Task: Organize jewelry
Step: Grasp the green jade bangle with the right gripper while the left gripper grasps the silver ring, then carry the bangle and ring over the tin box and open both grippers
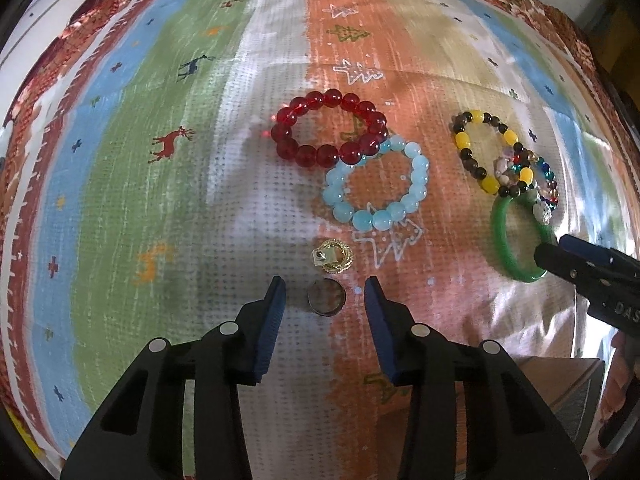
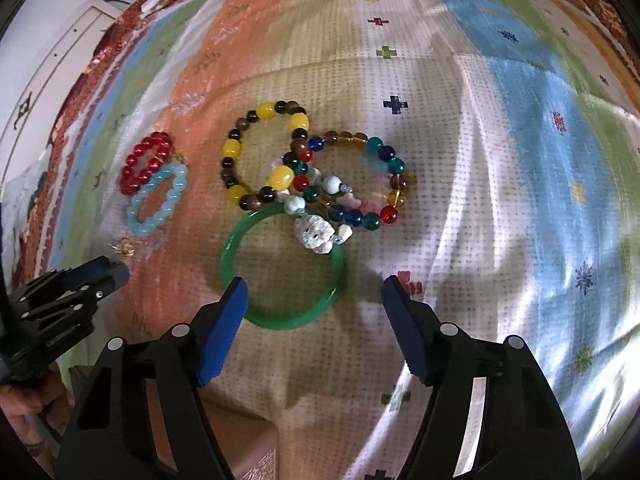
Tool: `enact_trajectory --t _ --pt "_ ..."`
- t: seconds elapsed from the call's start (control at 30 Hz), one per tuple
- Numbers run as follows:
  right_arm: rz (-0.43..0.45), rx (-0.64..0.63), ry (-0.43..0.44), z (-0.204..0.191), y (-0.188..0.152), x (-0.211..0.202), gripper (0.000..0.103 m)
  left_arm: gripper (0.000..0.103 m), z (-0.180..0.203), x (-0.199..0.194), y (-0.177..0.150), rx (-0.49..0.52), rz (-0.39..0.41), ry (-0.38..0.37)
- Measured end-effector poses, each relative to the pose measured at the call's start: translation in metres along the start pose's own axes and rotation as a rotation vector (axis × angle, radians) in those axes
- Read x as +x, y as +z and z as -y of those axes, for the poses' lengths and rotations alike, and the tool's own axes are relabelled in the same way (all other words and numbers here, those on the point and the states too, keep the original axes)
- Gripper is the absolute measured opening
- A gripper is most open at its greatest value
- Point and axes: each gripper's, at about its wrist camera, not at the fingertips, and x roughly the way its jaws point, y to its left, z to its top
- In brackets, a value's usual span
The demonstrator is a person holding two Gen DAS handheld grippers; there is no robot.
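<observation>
**Inspector:** State your left tongs and what lies at them.

**Me:** My left gripper (image 1: 325, 294) points steeply down at the striped, reindeer-patterned cloth (image 1: 168, 92). Its blue pads stand apart, clenched on nothing. Between the tips, touching neither, lies the small dark round metal ring (image 1: 326, 300). Just beyond that ring sits the gold twisted ring with a tag (image 1: 333, 259).

**Inspector:** And beyond the dark ring?

**Me:** Farther off lies the pale blue glass-bead bracelet (image 1: 376, 184), and past it the red translucent bead bracelet (image 1: 328, 128), the two overlapping at one edge.

**Inspector:** Your right tongs?

**Me:** My right gripper (image 2: 314, 294) is also released, jaws wide. The green smooth bangle (image 2: 280, 320) lies flat between them; the left pad sits at its rim, whether touching I cannot tell, and the right pad is clear of it.

**Inspector:** What lies on the bangle?

**Me:** A white fuzzy charm (image 2: 316, 236) rests over its far rim. Beyond it, the yellow-and-dark bead bracelet (image 2: 240, 148) and the multicoloured glass-bead bracelet (image 2: 384, 152) overlap in a tangle.
</observation>
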Motion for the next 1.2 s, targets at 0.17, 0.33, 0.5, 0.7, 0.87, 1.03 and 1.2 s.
enact_trajectory --t 0.17,0.33,0.5,0.7,0.87,1.03,1.2 --pt "-0.005 -0.015 -0.073 -0.002 0.003 0.006 0.049 0.033 0.005 0.003 -0.001 0.031 0.0 0.044" --pt "-0.013 -0.034 -0.105 0.001 0.005 0.009 0.037 0.03 0.004 0.005 -0.002 0.029 -0.006 0.04" --pt "-0.024 -0.053 -0.108 0.004 0.005 0.009 0.018 0.019 0.003 0.006 -0.003 0.042 0.003 0.067" --pt "-0.033 -0.057 -0.077 0.01 0.0 0.005 0.009 0.019 -0.003 0.001 -0.005 0.041 0.002 0.056" --pt "-0.005 -0.072 -0.104 0.015 -0.002 -0.01 0.008 0.019 -0.004 -0.005 -0.001 0.029 0.014 0.04" --pt "0.025 -0.089 -0.126 0.008 -0.009 -0.023 0.008 0.019 -0.001 -0.015 -0.001 0.026 0.036 0.019" --pt "0.074 -0.118 -0.128 -0.006 -0.009 -0.038 0.008 0.019 0.005 -0.028 -0.005 0.043 0.075 0.026"
